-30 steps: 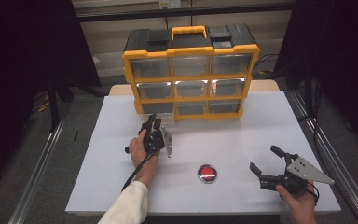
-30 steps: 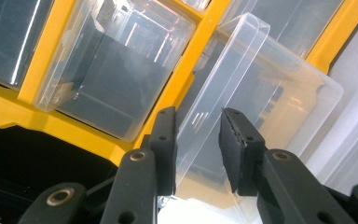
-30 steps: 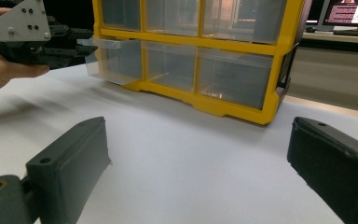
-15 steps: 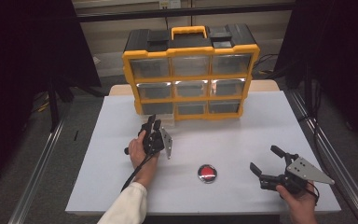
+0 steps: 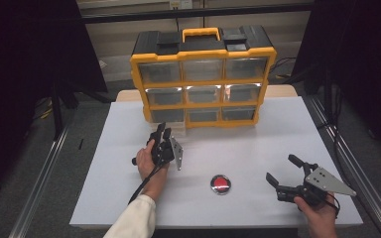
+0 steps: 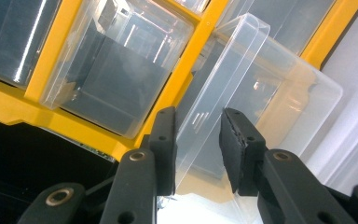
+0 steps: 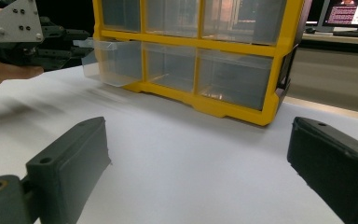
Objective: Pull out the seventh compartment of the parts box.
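A yellow and black organizer [image 5: 203, 74] with clear drawers stands at the back of the white table [image 5: 258, 148]. Its bottom-left clear drawer [image 7: 114, 58] is pulled partly out. My left gripper [image 5: 162, 130] holds that drawer [image 6: 261, 93] by its front wall, with one jaw on each side of the clear plastic [image 6: 198, 130]. My right gripper [image 5: 281, 168] hovers open near the table's front right, its jaws wide apart [image 7: 200, 140] and nothing between them. The right gripper view looks across the table at the organizer [image 7: 200, 51] and at my left gripper [image 7: 81, 46].
A small round red disc with a silver rim [image 5: 221, 184] lies on the table between the two grippers. Dark curtains hang on both sides, and metal rails run along the floor beside the table.
My left gripper has edged slightly toward the person with the drawer in it. The right gripper and the red disc have stayed put.
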